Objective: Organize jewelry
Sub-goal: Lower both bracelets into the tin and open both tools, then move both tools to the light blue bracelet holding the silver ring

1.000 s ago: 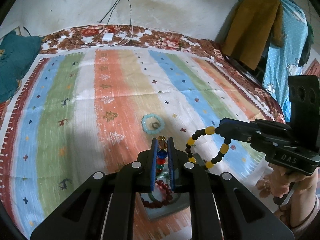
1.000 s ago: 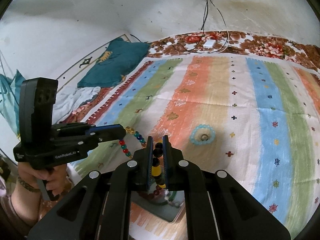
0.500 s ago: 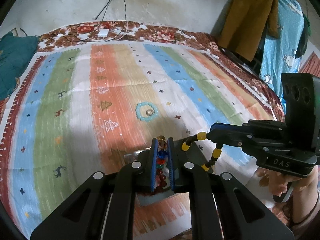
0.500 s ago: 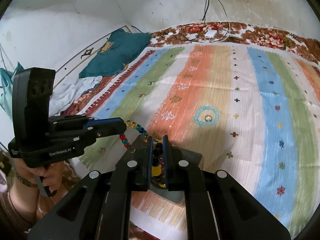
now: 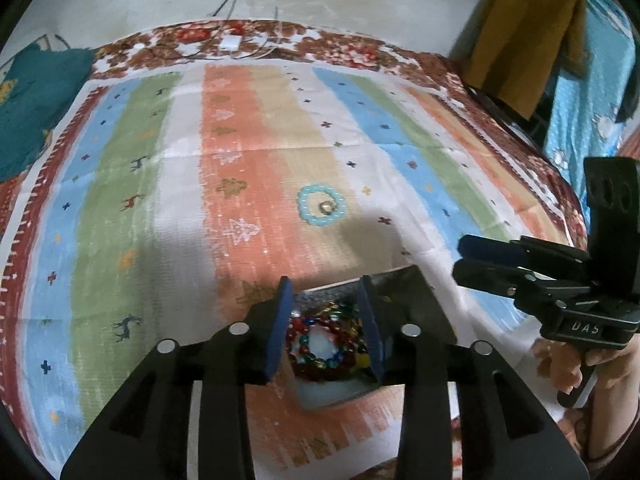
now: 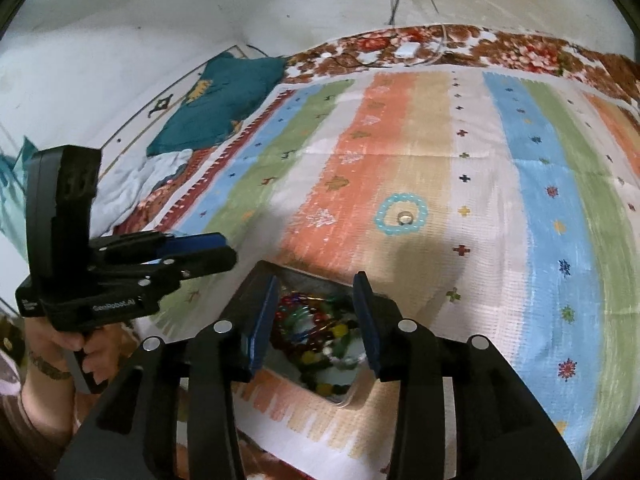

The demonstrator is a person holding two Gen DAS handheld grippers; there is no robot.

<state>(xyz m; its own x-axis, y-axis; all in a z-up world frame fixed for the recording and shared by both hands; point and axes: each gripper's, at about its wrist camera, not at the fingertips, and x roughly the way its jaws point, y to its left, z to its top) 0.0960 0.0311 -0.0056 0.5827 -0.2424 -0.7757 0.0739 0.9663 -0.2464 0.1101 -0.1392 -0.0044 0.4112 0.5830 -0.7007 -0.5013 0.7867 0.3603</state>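
Both grippers hover over a small dark box (image 5: 416, 300) (image 6: 244, 300) at the near edge of the striped blanket. My left gripper (image 5: 325, 282) (image 6: 229, 250) is opening its jaws, and nothing is pressed between the blue pads. In the box below lies a pile of bracelets (image 5: 320, 354) (image 6: 316, 332): red beads, multicoloured beads, and black-and-yellow beads. The jaws of my right gripper (image 6: 316, 280) (image 5: 460, 259) are opening too, with no bracelet gripped. Farther out on the blanket a turquoise bead bracelet (image 5: 302, 208) (image 6: 378, 220) lies flat around a small ring (image 5: 327, 208) (image 6: 405, 216).
A teal pillow (image 5: 32, 104) (image 6: 224, 100) lies at the far left of the bed. A white charger with cables (image 5: 231, 43) rests at the head. Clothes (image 5: 528, 40) hang by the right side. A hand (image 5: 560, 364) holds the right gripper's handle.
Both grippers were shut on dangling bracelets, the left on a multicoloured one and the right on a black-and-yellow one. Both have sunk toward the box and opened. The bracelets now lie inside it.
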